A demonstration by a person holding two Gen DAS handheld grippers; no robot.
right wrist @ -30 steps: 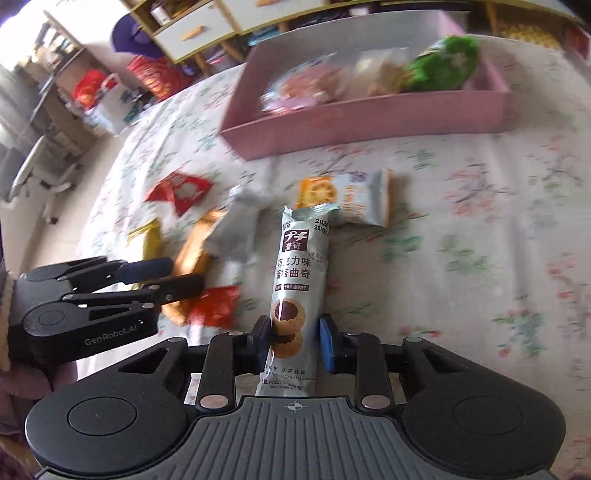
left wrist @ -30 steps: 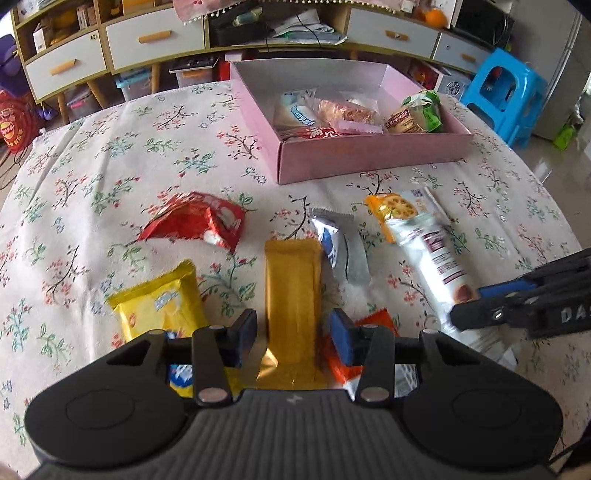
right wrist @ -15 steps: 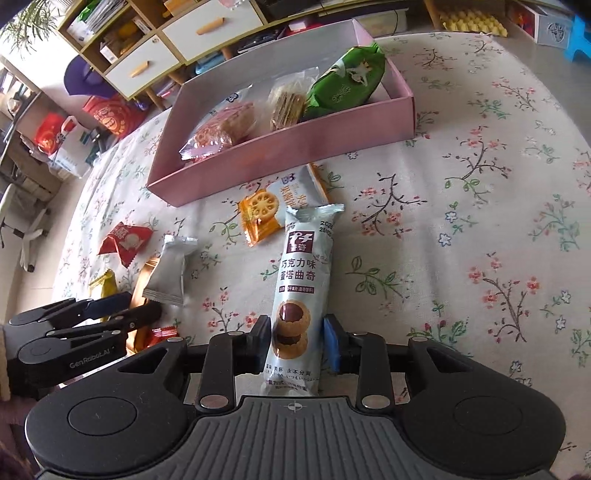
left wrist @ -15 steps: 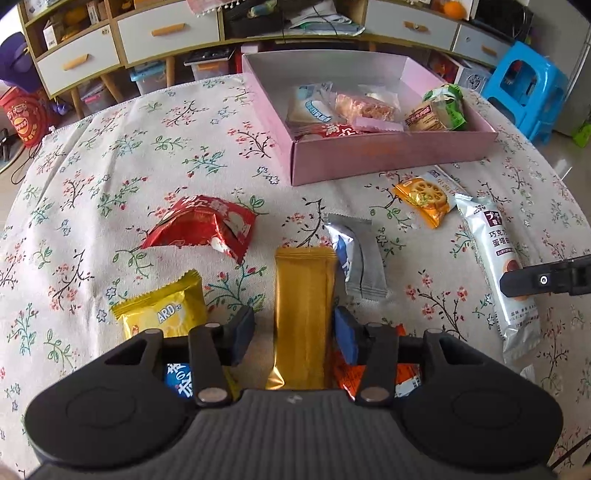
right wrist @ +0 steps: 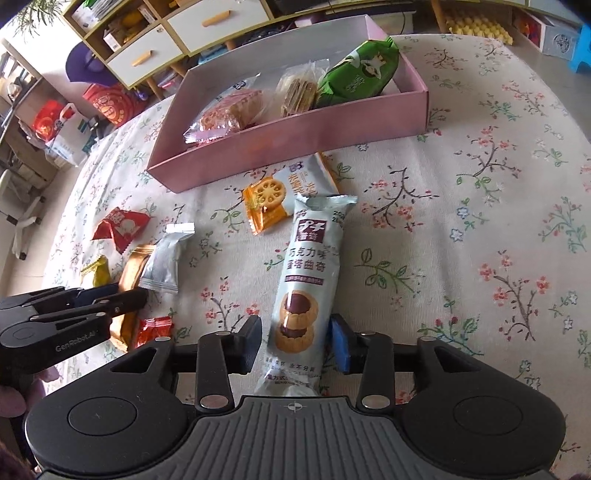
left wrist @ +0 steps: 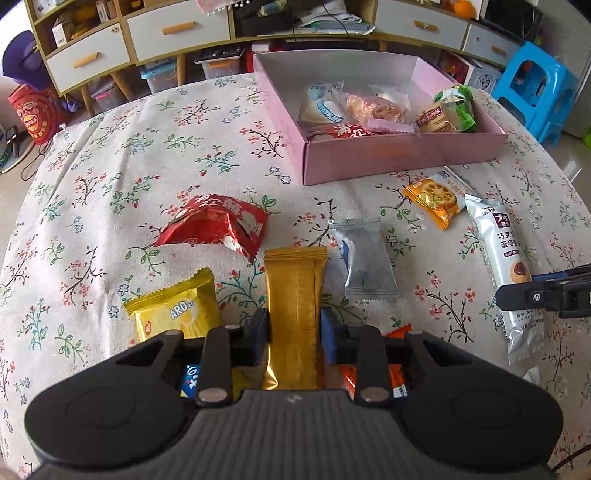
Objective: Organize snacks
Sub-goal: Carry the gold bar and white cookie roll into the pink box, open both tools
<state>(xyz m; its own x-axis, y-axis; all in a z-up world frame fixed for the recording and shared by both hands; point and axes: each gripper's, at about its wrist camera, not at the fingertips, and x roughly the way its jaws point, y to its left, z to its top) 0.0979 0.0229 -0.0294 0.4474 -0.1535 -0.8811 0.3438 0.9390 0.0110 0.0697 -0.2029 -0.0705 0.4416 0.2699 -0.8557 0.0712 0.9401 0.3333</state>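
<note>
My left gripper [left wrist: 293,330] is shut on a long gold snack bar [left wrist: 293,295] and holds it over the flowered tablecloth. My right gripper [right wrist: 295,339] is shut on a long pale-blue cookie pack [right wrist: 308,284]; this pack also shows in the left wrist view [left wrist: 506,258]. A pink box [left wrist: 402,157] with several snacks inside stands at the far side, and it shows in the right wrist view too [right wrist: 288,136]. Loose on the cloth lie a red packet [left wrist: 218,225], a yellow packet [left wrist: 177,308], a silver packet [left wrist: 364,260] and an orange biscuit packet [left wrist: 434,197].
An orange-red packet [left wrist: 369,373] lies under my left gripper. Drawers and shelves [left wrist: 159,33] stand beyond the table, with a blue stool [left wrist: 532,88] at the far right. The table edge curves at the left [left wrist: 74,125].
Both grippers have risen and tilted, each with its snack. The pink box now shows more fully. The right gripper's fingertips have moved lower along the cookie pack in the left view.
</note>
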